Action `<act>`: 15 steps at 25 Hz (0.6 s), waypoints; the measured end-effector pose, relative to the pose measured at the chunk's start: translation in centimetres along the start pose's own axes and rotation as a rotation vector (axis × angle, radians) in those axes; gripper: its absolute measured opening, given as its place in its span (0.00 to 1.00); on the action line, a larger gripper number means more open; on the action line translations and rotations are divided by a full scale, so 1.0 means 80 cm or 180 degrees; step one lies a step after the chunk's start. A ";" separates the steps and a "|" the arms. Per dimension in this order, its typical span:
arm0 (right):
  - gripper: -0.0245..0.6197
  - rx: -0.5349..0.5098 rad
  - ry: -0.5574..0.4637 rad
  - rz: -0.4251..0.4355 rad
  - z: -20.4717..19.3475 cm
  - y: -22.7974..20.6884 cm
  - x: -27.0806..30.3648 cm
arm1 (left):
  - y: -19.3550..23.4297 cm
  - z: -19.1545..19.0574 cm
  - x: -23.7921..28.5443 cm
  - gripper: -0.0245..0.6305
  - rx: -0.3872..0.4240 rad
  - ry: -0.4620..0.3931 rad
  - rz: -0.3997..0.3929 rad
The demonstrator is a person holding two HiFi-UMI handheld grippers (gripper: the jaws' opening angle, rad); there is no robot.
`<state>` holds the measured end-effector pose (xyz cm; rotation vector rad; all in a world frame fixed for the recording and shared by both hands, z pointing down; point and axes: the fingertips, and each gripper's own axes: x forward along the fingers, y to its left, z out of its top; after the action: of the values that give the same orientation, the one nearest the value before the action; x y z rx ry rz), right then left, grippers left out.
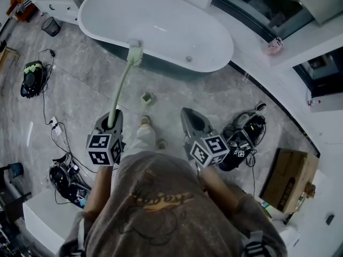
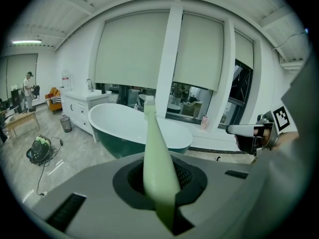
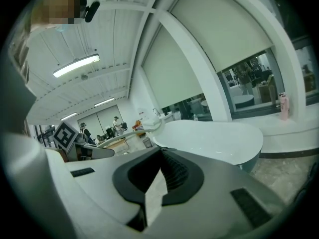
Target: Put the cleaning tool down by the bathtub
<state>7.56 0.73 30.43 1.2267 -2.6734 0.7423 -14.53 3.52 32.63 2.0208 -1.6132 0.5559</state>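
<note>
Grey-shirted shoulders of the person (image 1: 161, 202) fill the near edge of the head view, and beyond them the grey stone floor (image 1: 80, 84) carries the white bathtub (image 1: 177, 31) along the windowed wall. At the left, the left hand-held gripper (image 1: 111, 121) is clenched on the lower end of the cleaning tool (image 1: 122, 84), a long pale-green brush held off the floor whose handle rises out of the jaws toward the tub, its head showing against the tub's near rim. Beside it and apart, the right hand-held gripper (image 1: 188, 115) has its jaws closed together with nothing between them.
</note>
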 end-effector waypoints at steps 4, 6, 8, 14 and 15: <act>0.04 0.0008 0.0000 -0.0026 0.011 -0.012 0.035 | 0.018 0.020 0.033 0.07 0.0064 -0.0006 -0.0061; 0.04 0.0004 0.0034 -0.0065 0.011 -0.019 0.052 | 0.026 0.023 0.051 0.07 0.0079 0.0036 -0.0091; 0.04 -0.0001 0.0082 -0.0102 0.009 -0.026 0.068 | 0.035 0.024 0.068 0.07 0.0089 0.0083 -0.0130; 0.04 0.0080 0.0156 -0.0120 -0.006 -0.043 0.113 | 0.062 0.021 0.108 0.07 0.0088 0.0161 -0.0150; 0.04 0.0087 0.0160 -0.0128 -0.009 -0.046 0.118 | 0.065 0.018 0.114 0.07 0.0090 0.0178 -0.0153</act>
<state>3.93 -7.43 35.24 1.2470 -2.5992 0.7958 -17.58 -5.32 37.53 2.0406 -1.5282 0.6152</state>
